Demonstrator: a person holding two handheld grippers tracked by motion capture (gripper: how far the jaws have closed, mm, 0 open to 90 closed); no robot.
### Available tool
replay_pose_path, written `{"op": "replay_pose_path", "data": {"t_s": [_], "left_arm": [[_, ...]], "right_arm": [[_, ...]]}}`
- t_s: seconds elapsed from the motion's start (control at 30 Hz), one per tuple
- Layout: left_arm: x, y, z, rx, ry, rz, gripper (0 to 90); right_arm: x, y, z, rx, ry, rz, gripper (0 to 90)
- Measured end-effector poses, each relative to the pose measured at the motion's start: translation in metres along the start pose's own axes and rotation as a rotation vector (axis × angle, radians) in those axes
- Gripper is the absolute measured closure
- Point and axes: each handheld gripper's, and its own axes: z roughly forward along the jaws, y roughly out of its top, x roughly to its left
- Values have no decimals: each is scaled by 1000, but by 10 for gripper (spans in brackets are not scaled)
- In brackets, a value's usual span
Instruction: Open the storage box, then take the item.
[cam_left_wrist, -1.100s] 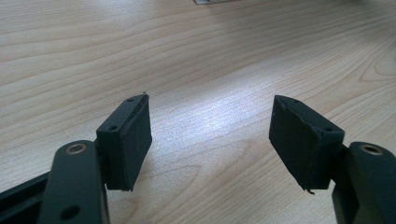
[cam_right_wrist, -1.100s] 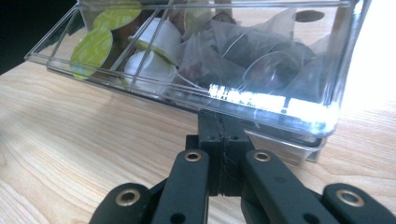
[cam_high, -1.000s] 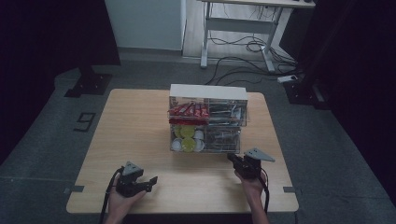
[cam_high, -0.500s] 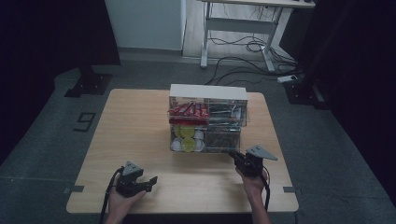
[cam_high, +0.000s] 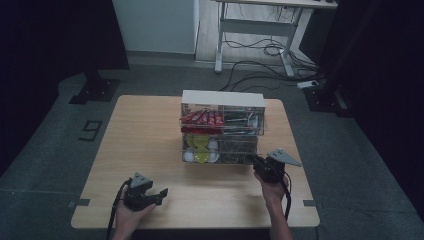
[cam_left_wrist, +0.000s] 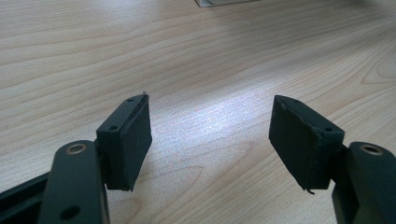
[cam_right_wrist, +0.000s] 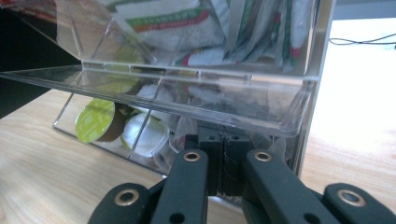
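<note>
Since the earlier picture, the right gripper (cam_high: 261, 164) has come up a little by the front right corner of the clear organizer (cam_high: 222, 127). The left gripper (cam_high: 152, 196) has stayed where it was.

In the high view, the clear organizer stands in the middle of the wooden table (cam_high: 145, 135). It has red packets (cam_high: 201, 118) on the top shelf and round pods (cam_high: 201, 150) in the bottom part. The right gripper is right at the lower front corner of the organizer. The left gripper rests near the front edge of the table, well apart from the box.

In the left gripper view, the jaws stand wide apart. Nothing is between them, just bare table (cam_left_wrist: 196, 56).

In the right gripper view, the jaws are pressed together, right under the clear flap (cam_right_wrist: 154, 100) of the lower part. The flap sits tilted out above them. I cannot tell if something thin is pinched between the pads. A green pod (cam_right_wrist: 95, 120) and a white pod (cam_right_wrist: 144, 133) lie behind the clear wall. Tea bags (cam_right_wrist: 163, 23) sit in the shelf above.

My guess is the job is just starting: the right gripper seems to be lifting the lower flap open. Nothing has been taken out yet. Left to do, I think: open the flap all the way and reach for what is inside.
</note>
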Motion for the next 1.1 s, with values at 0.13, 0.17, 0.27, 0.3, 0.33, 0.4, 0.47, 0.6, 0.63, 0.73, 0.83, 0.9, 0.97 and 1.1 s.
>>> {"op": "replay_pose_path", "data": {"t_s": [0.13, 0.17, 0.27, 0.3, 0.33, 0.4, 0.47, 0.6, 0.63, 0.73, 0.83, 0.9, 0.97, 1.1], "left_arm": [[1, 0, -1, -1, 4, 1, 300], [1, 0, -1, -1, 6, 1, 300], [1, 1, -2, -2, 6, 0, 300], [2, 1, -2, -3, 6, -1, 300], [2, 1, -3, -5, 8, -2, 300], [2, 1, -3, -6, 7, -3, 300], [2, 0, -2, -5, 8, -4, 300], [1, 0, -1, 0, 6, 3, 300], [0, 0, -1, 0, 6, 5, 300], [0, 1, -2, -6, 7, 5, 300], [0, 1, -2, -5, 11, 7, 300], [-1, 1, -2, -5, 12, 10, 300], [-2, 1, -2, -4, 12, 16, 300], [-4, 1, 0, -2, 15, 21, 301]], "right_arm": [[0, 6, 3, -16, -2, 4, 885], [-1, 8, 3, -21, -2, 3, 885], [-1, 13, 7, -37, 6, 11, 884], [-1, 14, 8, -41, 8, 14, 884], [-1, 15, 9, -48, 6, 15, 883], [-1, 18, 10, -62, 5, 18, 883], [-2, 20, 10, -80, 1, 21, 883], [-3, 21, 12, -97, -7, 11, 883], [-3, 21, 12, -95, -11, 4, 883], [-3, 20, 11, -97, -15, -1, 882], [-3, 19, 11, -102, -12, -2, 873], [-3, 19, 10, -102, -10, -4, 867], [-3, 19, 10, -101, -9, -4, 866], [-4, 18, 10, -102, -6, -2, 866]]}}
